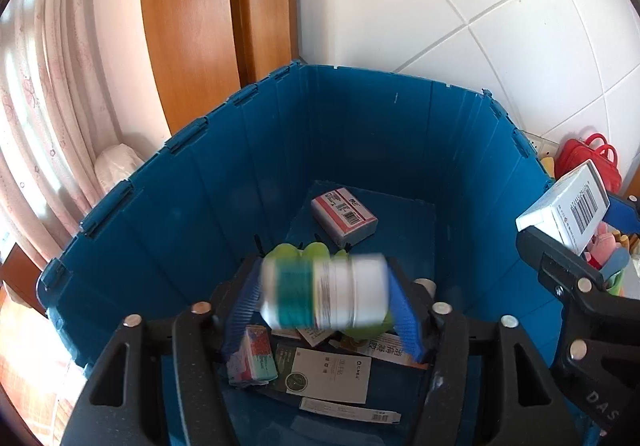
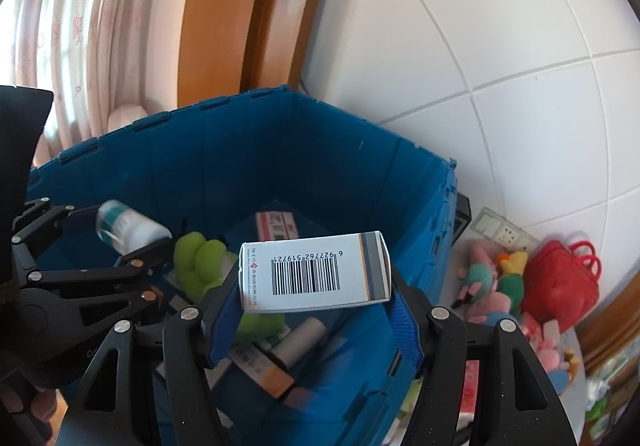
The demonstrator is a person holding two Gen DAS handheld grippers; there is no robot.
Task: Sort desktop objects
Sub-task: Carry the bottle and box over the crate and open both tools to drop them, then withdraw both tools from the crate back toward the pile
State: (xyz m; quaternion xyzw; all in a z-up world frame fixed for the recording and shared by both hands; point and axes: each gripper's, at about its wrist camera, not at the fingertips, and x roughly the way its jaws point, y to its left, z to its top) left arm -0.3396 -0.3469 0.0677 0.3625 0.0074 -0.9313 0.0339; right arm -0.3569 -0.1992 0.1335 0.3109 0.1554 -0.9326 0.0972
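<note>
Beside the bin point(image 2: 440, 206), toys point(image 2: 496, 286), right-wrist view only.

A blue crate point(image 2: 360, 182) holds boxes and a green plush toy point(image 2: 196, 262).

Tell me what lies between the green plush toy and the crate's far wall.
A red-and-white box lies there on the floor of the crate, clearest in the left wrist view.

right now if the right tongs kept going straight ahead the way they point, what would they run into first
Probably the blue crate's inside. The right tongs carry a white barcoded box above its opening, so the box would likely meet the clutter in the bottom or the far wall first; depth is unclear.
</note>
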